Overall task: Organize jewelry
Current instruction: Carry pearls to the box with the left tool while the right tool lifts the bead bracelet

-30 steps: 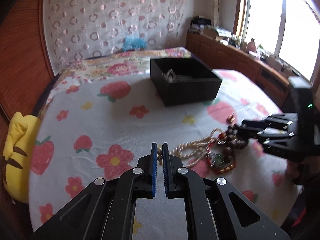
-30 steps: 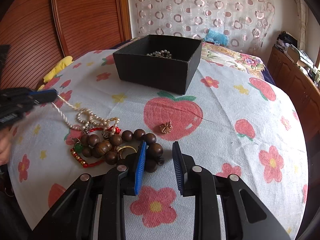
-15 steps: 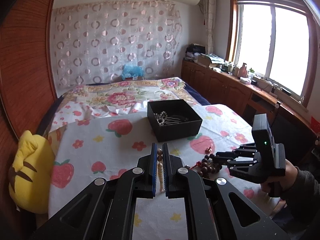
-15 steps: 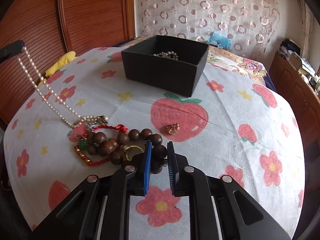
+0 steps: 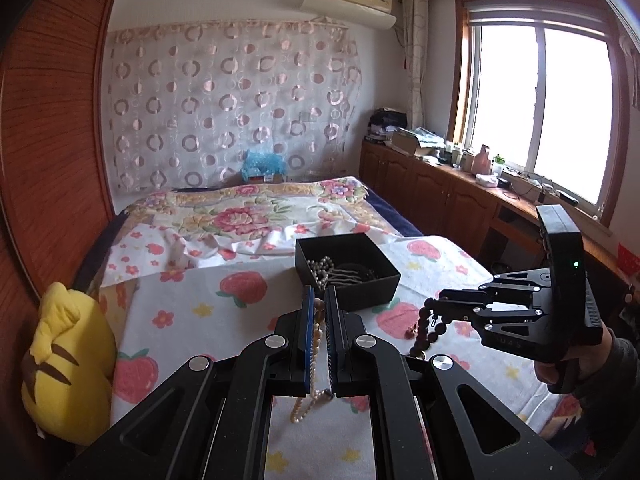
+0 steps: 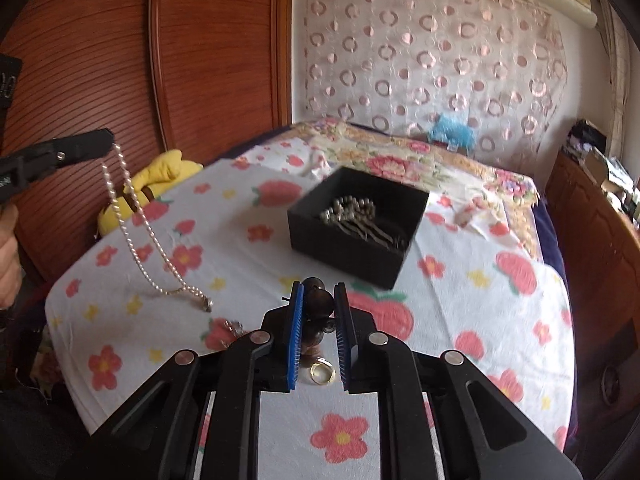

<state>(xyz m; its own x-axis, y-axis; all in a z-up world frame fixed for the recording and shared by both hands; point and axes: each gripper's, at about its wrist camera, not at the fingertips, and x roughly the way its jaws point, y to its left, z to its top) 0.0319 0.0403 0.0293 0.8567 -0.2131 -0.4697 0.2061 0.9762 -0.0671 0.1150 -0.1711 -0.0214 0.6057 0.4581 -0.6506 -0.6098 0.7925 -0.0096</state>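
The flowered cloth [image 6: 460, 320] is spread over the table, and the black box [image 6: 356, 224] sits toward its far side with a hair comb already inside. The left gripper [image 5: 319, 312] is clamped on the pearl necklace [image 6: 136, 232], whose tail trails on the cloth. The right gripper [image 6: 319, 312] is pinched on the dark bead bracelet [image 5: 430, 322]. Each strand should be carried clear above the box rim before release, and the gold ring [image 6: 322, 372] should be collected afterwards.
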